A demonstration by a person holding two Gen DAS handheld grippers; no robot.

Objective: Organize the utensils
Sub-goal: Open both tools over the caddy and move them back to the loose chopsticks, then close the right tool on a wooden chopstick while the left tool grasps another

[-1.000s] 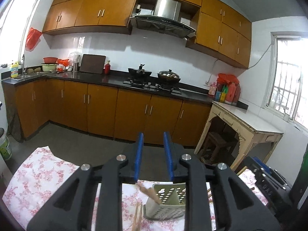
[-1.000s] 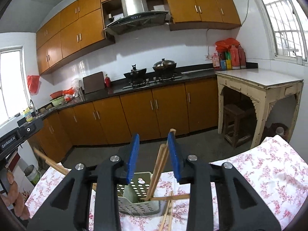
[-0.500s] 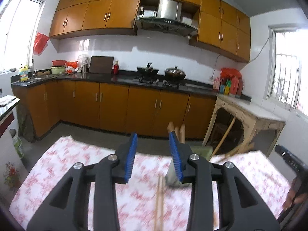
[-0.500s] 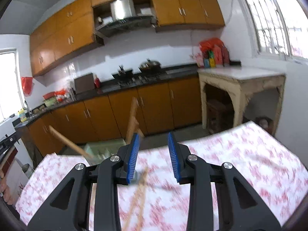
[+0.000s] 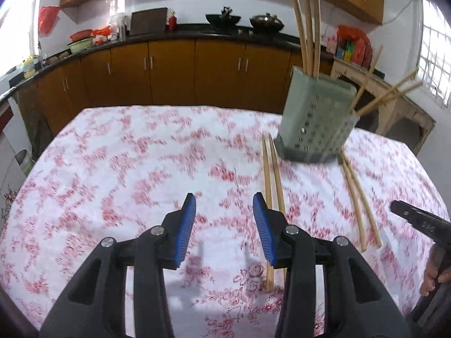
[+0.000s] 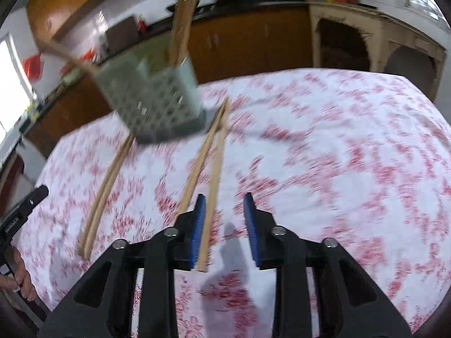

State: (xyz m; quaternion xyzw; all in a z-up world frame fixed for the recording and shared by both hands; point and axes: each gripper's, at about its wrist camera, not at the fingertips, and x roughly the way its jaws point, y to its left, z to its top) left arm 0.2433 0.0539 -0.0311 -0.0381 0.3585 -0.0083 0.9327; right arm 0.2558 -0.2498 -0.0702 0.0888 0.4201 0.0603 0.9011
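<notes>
Left gripper (image 5: 224, 225): jaws parted and just been opening, nothing between the blue pads. Its right finger sits over the near end of 1 chopstick pair (image 5: 271, 186) lying on the floral tablecloth (image 5: 112, 169); contact unclear, looks like hovering.

Right gripper (image 6: 224, 222): jaws narrower and just been closing, but still apart with no grip. The near end of another chopstick pair (image 6: 207, 166) lies along the inner face of its left finger; motion blur is heavy, so I can't say if the pad touches the sticks.

Change from a second ago: both wrist views showed cabinets and hood then, with the table only at the bottom edge. Now both look down at the cloth from close in, so both grippers have dropped toward the loose sticks. Reads as approach for pickup, not yet a grasp.

Task items: grey perforated utensil holder (image 5: 315, 124) stands at the far side of the table, several chopsticks (image 5: 308, 22) already upright in it. 2 loose pairs lie flat, far ends near its base: the left pair by the left gripper, the right pair (image 5: 358, 194) nearer the right gripper.
</notes>
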